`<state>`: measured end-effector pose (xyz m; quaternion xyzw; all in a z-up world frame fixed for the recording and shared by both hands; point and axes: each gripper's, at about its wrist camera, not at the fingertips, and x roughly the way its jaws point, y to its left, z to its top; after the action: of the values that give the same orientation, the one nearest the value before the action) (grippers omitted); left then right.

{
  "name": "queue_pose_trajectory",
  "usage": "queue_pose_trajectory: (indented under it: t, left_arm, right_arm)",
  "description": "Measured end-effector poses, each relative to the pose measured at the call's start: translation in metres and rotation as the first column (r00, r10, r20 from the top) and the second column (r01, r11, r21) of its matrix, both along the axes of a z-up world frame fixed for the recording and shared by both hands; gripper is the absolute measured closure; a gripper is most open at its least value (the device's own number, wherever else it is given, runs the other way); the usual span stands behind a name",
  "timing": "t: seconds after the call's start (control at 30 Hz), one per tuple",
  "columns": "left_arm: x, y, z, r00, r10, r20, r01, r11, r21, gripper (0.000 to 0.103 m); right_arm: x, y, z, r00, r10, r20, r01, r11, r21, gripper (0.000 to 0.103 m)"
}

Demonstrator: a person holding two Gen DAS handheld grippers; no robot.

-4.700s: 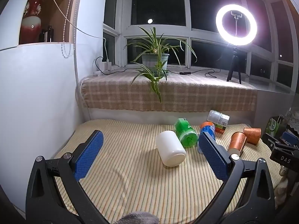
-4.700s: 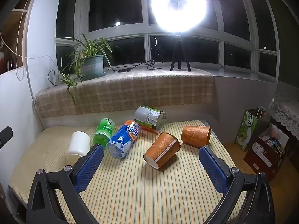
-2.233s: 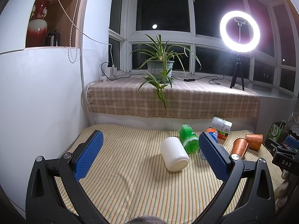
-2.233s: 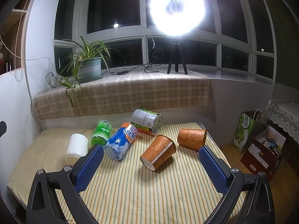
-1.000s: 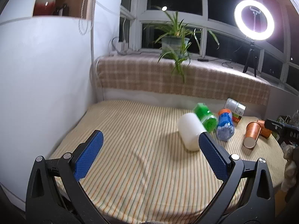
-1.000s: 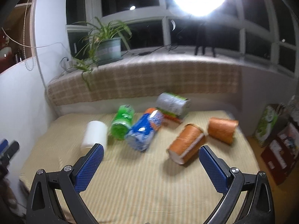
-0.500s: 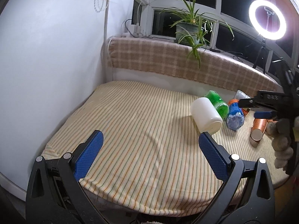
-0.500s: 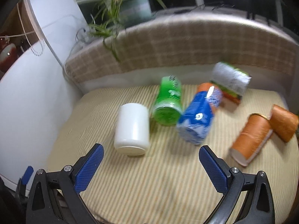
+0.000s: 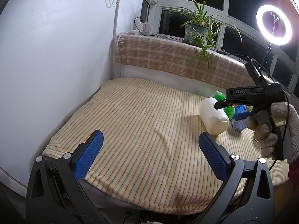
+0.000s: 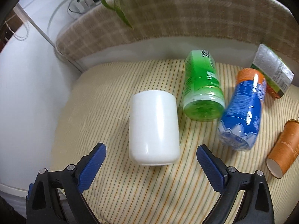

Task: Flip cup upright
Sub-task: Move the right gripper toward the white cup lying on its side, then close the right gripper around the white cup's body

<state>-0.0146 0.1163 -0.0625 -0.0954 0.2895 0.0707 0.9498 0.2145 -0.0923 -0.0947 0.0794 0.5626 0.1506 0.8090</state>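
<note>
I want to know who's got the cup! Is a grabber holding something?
Nothing held. Right gripper is open, around the lying white cup but not touching. Left gripper is open too.

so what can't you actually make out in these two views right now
- White cup, right wrist view: only its side and one rounded end show; which end is the mouth is unclear.
- Green bottle and blue bottle, left wrist view: mostly hidden behind the right gripper and gloved hand.
- Orange paper cup, right wrist view: cut off by the image edge.
- Labels on the bottles, right wrist view: motion-blurred, unreadable.
</note>
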Motion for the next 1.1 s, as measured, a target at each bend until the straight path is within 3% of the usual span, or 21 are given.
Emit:
queue_pose_trajectory:
  t: [0.4,0.57,0.87,1.1]
  left_arm:
    - [-0.002,0.009,-0.001,1.000,0.015,0.000,-0.015,1.000,-0.015,0.000]
    - [-0.002,0.009,-0.001,1.000,0.017,0.002,-0.017,1.000,-0.014,0.000]
    - [-0.001,0.008,-0.001,1.000,0.013,0.001,-0.013,1.000,-0.005,0.000]
    - [0.003,0.000,-0.001,1.000,-0.001,0.004,0.001,1.000,0.005,0.000]
  right_arm:
    - [0.027,0.020,-0.029,0.998,-0.034,-0.059,0.030,0.997,-0.066,0.010]
    - [0.036,0.032,-0.042,0.995,-0.029,-0.093,0.021,0.996,-0.087,0.023]
    - [0.030,0.032,-0.045,0.995,-0.013,-0.098,0.008,0.999,-0.052,0.027]
    - [0.003,0.023,-0.033,0.998,0.025,-0.064,-0.024,0.999,0.027,0.027]
